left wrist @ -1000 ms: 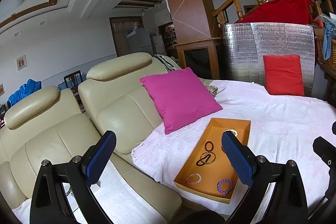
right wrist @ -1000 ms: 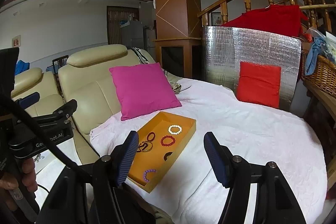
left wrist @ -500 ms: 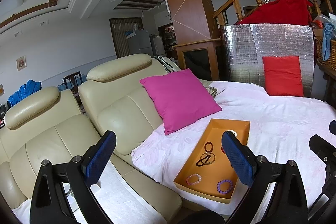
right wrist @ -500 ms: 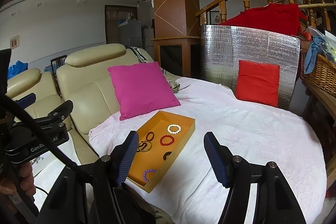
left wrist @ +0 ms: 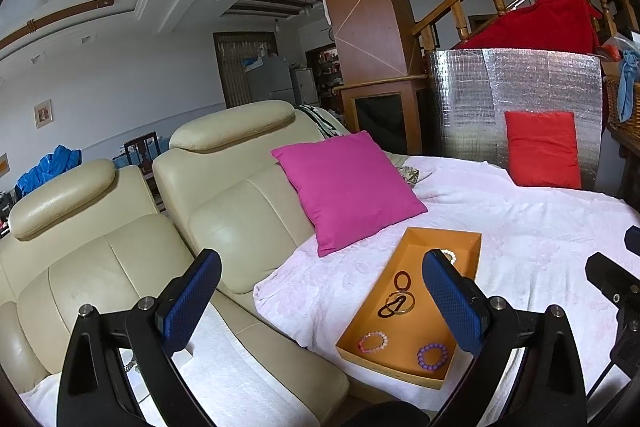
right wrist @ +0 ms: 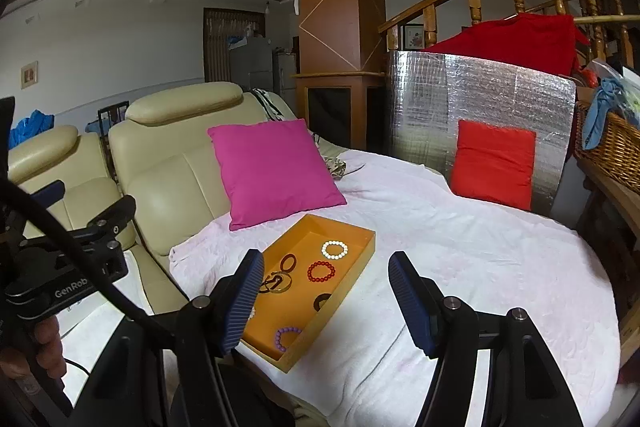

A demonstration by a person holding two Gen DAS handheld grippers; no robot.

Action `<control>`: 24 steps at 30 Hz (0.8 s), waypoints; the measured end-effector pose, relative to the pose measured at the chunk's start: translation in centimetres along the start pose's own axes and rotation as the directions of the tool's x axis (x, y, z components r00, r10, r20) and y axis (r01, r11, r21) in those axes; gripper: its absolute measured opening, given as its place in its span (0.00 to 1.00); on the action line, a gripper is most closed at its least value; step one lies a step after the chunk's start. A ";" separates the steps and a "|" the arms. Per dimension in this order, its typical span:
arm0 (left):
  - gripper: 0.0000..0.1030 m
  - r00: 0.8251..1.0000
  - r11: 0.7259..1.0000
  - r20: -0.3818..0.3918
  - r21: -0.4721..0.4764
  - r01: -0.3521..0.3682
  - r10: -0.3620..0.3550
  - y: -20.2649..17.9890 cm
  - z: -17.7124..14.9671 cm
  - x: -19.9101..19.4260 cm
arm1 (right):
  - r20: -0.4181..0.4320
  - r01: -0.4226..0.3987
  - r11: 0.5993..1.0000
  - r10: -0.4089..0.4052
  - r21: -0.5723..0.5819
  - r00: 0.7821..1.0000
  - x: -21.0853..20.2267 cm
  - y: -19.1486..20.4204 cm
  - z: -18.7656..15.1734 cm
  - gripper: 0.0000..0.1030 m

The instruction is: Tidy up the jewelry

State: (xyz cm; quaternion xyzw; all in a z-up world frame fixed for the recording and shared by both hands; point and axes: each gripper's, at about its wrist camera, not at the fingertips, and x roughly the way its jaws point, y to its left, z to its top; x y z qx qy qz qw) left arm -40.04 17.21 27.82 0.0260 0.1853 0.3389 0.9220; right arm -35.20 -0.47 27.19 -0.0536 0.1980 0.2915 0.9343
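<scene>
An orange tray (right wrist: 360,251) lies on the white-covered bed; it also shows in the left wrist view (left wrist: 408,255). In it lie several bracelets: a white bead one (right wrist: 334,249), a red bead one (right wrist: 321,271), a purple bead one (right wrist: 286,338) (left wrist: 432,355), a pink bead one (left wrist: 373,341), dark rings (left wrist: 402,281) and a gold ring with a dark loop (left wrist: 396,305). My left gripper (left wrist: 320,307) is open and empty, held short of the tray's left side. My right gripper (right wrist: 326,303) is open and empty, above the tray's near end.
A magenta pillow (right wrist: 272,171) leans on the cream leather sofa (left wrist: 224,211) behind the tray. A red pillow (right wrist: 494,163) stands against a silver foil panel (right wrist: 480,95) at the back. A wicker basket (right wrist: 612,143) sits at the right. White bedcover (right wrist: 480,251) spreads right of the tray.
Both views have shifted only slightly; the right gripper has edged a little closer to the tray. Both grippers stay open.
</scene>
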 end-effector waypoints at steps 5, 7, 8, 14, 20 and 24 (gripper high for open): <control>0.97 1.000 1.000 -0.001 0.000 -0.004 0.004 0.1 -0.1 0.2 | -0.002 -0.004 1.000 0.004 -0.005 1.000 0.3 0.3 0.2 0.67; 0.97 1.000 1.000 -0.003 0.000 -0.008 0.008 0.1 -0.1 0.3 | -0.002 -0.006 1.000 0.006 -0.006 1.000 0.4 0.4 0.3 0.67; 0.97 1.000 1.000 -0.006 0.002 -0.007 0.007 0.1 -0.1 0.4 | -0.003 -0.009 1.000 0.009 -0.007 1.000 0.5 0.4 0.3 0.67; 0.97 1.000 1.000 -0.017 0.016 -0.017 0.018 -0.2 -0.1 1.1 | 0.000 -0.018 1.000 0.018 -0.012 1.000 1.2 0.7 0.8 0.67; 0.97 0.999 0.999 -0.023 0.030 -0.036 0.036 -0.7 -0.1 1.9 | -0.009 -0.031 0.999 0.031 -0.008 0.999 2.3 0.5 0.8 0.67; 0.97 1.000 0.999 -0.029 0.038 -0.007 0.008 -3.0 0.4 3.1 | -0.002 -0.022 1.000 0.022 0.010 1.000 2.9 -1.2 0.5 0.67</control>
